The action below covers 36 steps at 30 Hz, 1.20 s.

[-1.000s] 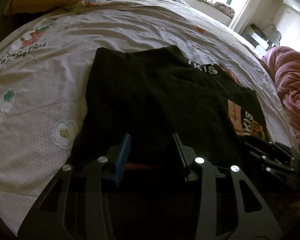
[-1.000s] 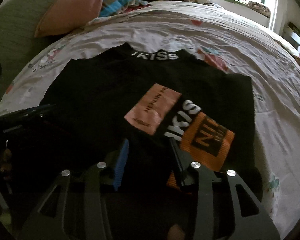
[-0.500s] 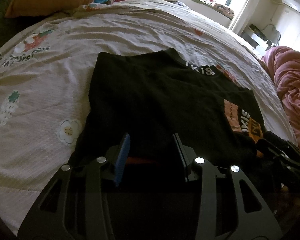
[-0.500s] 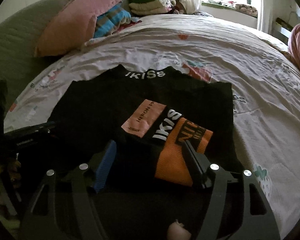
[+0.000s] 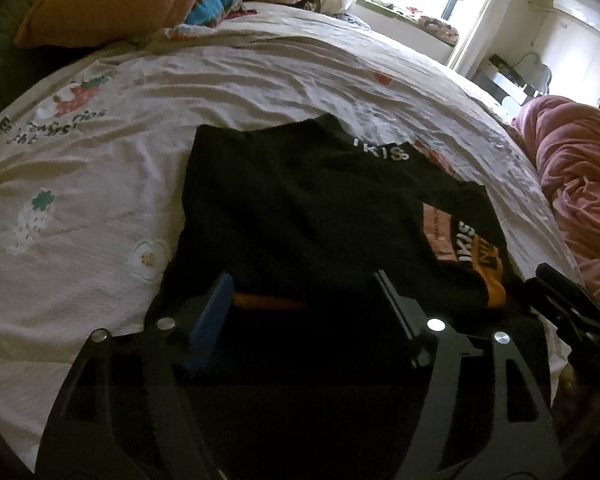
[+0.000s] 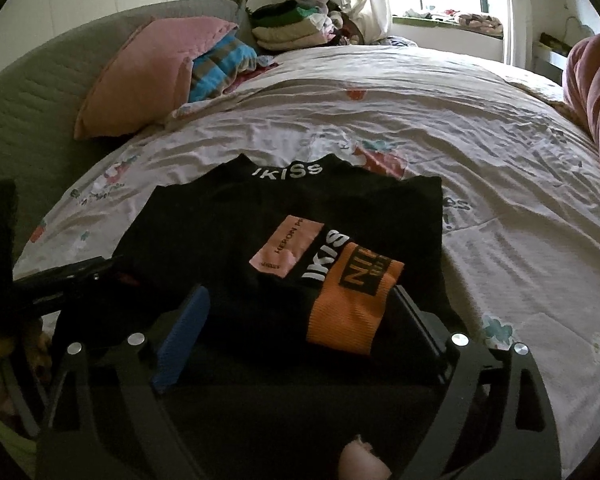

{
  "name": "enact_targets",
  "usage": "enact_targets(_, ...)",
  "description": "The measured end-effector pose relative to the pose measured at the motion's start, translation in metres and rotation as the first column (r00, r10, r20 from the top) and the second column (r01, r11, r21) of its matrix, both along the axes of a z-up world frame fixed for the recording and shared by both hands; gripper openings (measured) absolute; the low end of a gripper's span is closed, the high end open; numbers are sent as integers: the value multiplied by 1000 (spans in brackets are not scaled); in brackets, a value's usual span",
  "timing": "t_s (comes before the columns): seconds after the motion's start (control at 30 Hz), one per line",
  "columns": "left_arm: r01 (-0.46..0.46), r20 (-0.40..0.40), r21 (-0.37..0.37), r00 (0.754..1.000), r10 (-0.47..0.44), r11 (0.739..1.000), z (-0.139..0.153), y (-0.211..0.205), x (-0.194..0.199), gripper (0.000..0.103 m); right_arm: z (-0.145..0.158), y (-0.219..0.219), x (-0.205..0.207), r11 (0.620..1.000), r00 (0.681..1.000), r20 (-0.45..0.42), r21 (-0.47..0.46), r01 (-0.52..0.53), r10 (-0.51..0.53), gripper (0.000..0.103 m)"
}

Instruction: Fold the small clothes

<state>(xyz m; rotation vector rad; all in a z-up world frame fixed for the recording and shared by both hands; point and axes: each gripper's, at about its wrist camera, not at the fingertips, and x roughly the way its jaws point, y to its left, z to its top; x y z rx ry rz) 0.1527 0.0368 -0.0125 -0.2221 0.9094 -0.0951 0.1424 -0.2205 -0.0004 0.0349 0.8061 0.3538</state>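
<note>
Both grippers, left [image 5: 300,304] and right [image 6: 300,320], hover spread-jawed over the black garment's [image 5: 300,208] near edge (orange cuff [image 6: 348,312] clearest from the right wrist).

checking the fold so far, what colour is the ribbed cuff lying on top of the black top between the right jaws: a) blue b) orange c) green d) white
b: in the right wrist view the ribbed cuff on the black top is orange, with a black label block printed on it, and it lies between the open jaws of the right gripper.
</note>
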Motion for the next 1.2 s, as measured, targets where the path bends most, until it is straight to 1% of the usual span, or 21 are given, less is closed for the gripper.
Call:
enact_targets(0.07, 0, 11, 1, 1000, 0, 1000, 4, 0, -3, 71, 2, 0, -1, 1000, 1000, 5, 3, 0, 0, 92)
enact_targets(0.13, -3, 20, 4, 1000, 3, 1000, 8, 1, -5, 78, 6, -1, -4, 1000, 1000, 14, 5, 1, -1, 94)
enact_targets(0.17, -9, 28, 7, 1000, 9, 1000, 11, 1, -7, 87, 8, -1, -5, 1000, 1000, 18, 7, 2, -2, 94)
enact_targets(0.27, -14, 45, 12, 999, 13, 1000, 16, 2, -10, 93, 13, -2, -8, 1000, 1000, 29, 10, 3, -3, 95)
enact_targets(0.8, -9, 100, 39, 995, 5, 999, 43, 6, -44, 93, 33, -3, -38, 1000, 997, 78, -17, -10, 11, 95)
enact_targets(0.97, -13, 112, 18, 994, 11, 1000, 47, 12, -60, 93, 38, -4, -49, 1000, 996, 93, -27, -13, 16, 95)
enact_targets(1.1, -16, 117, 29, 993, 13, 999, 50, 17, -70, 93, 41, -6, -58, 999, 995, 100, -39, -14, 18, 95)
enact_targets(1.2, -21, 115, 22, 993, 18, 1000, 51, 21, -77, 93, 42, -7, -65, 999, 995, 101, -50, -17, 23, 95)
